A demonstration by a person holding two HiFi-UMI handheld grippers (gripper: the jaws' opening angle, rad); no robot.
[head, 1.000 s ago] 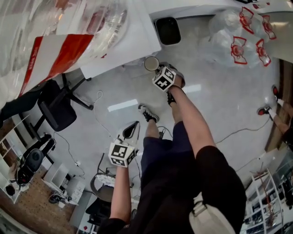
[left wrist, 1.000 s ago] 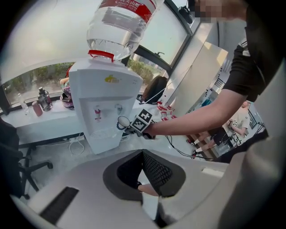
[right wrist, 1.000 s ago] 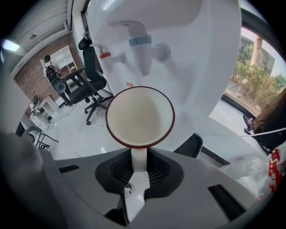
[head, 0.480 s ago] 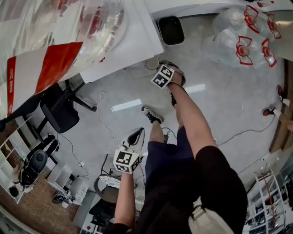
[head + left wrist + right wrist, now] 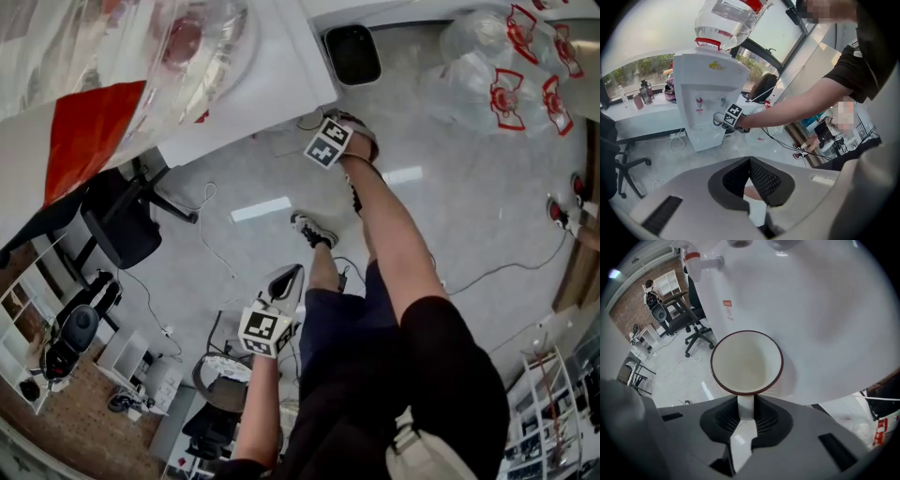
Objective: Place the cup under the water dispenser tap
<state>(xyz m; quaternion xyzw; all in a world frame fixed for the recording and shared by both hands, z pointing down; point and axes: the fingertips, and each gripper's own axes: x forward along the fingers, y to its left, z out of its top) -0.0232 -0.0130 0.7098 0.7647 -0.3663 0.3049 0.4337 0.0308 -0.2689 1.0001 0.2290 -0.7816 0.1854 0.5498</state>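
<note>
Right tool (image 5: 746, 411) clenched on handle of white, red-rimmed cup (image 5: 746, 363), close before water dispenser (image 5: 811, 310) front, below red tap (image 5: 701, 261). Left tool (image 5: 749, 165) clenched, empty. Dispenser's red sticker (image 5: 727, 308) unreadable.

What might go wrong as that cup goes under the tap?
The right claw pinches the cup only by its thin handle, so it could swivel or slip. The rim sits close to the dispenser; a bump might jolt it loose.
</note>
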